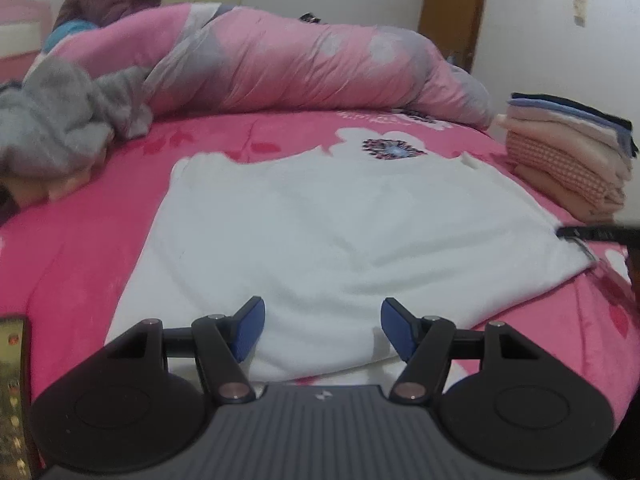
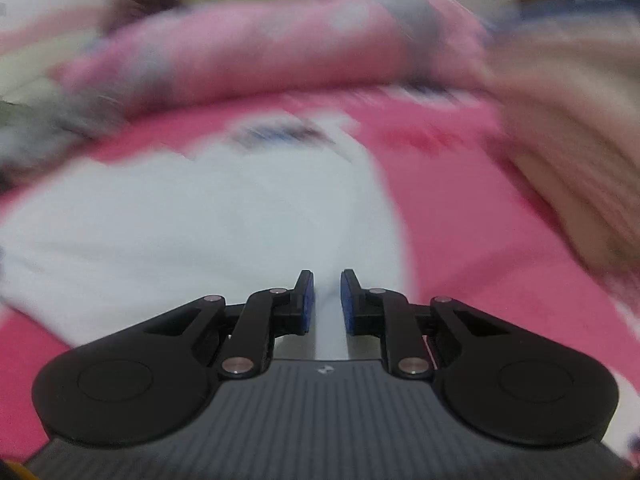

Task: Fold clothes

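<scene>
At six o'clock on the white shirt point(image 1: 320, 240), the left gripper point(image 1: 322, 330) is spread, the right gripper point(image 2: 326, 300) nearly pressed together, empty; only one layer could be pinched.

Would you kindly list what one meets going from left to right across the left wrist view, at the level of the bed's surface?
Grey fleece garment → white garment spread flat → right tool at its corner → stack of folded clothes.

No words or numbers can be read anywhere here; the only sign is a small pale emblem on the ribbed grey body of the left gripper point(image 1: 322, 330) and of the right gripper point(image 2: 326, 300).
</scene>
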Motion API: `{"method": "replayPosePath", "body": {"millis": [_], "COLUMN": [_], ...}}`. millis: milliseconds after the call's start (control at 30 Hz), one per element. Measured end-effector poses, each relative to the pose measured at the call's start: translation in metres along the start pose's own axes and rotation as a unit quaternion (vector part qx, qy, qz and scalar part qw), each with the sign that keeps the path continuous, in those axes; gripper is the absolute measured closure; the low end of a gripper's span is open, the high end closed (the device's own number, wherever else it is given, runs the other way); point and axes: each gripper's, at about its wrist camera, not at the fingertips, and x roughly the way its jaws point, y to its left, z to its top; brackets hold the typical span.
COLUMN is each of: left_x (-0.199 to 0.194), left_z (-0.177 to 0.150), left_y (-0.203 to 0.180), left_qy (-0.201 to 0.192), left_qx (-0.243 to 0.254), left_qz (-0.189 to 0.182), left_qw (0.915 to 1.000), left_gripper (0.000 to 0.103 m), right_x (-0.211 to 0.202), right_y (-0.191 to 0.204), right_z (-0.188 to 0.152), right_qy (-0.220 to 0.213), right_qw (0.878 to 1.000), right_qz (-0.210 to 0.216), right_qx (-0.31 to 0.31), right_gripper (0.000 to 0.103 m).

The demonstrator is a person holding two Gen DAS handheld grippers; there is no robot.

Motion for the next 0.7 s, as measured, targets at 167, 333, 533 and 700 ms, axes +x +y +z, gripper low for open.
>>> {"method": "replayPosePath", "body": {"millis": [167, 333, 533, 700], "left_x": [-0.001, 0.000, 0.000, 0.001], "left_z": [-0.002, -0.002, -0.004, -0.002], "left_y": [0.005, 0.001, -0.001, -0.002], "left_qy": [-0.007, -0.005, -0.004, -0.004], "left_qx": [-0.008, -0.006, 0.004, 0.008], "left_qz": [-0.004, 0.008, 0.012, 0.015], "left_qw": [0.9999, 0.9999, 0.9999, 0.9998], "left_gripper": [0.037, 0.037, 0.037, 0.037], "right_x": [-0.029, -0.002, 0.039, 0.000], "right_y": [-0.055, -0.020, -0.059, -0.076], "right_z": [0.000, 0.027, 0.018, 0.015], "right_qy": [-0.024, -0.046, 0.001, -0.038], "right_qw": [0.993, 0.995, 0.989, 0.984], "right_qz": [-0.038, 0.047, 0.014, -0.002], "right_qx": [0.109, 0.077, 0.151, 0.173], "right_gripper": [0.083, 0.084, 0.091, 0.092]}}
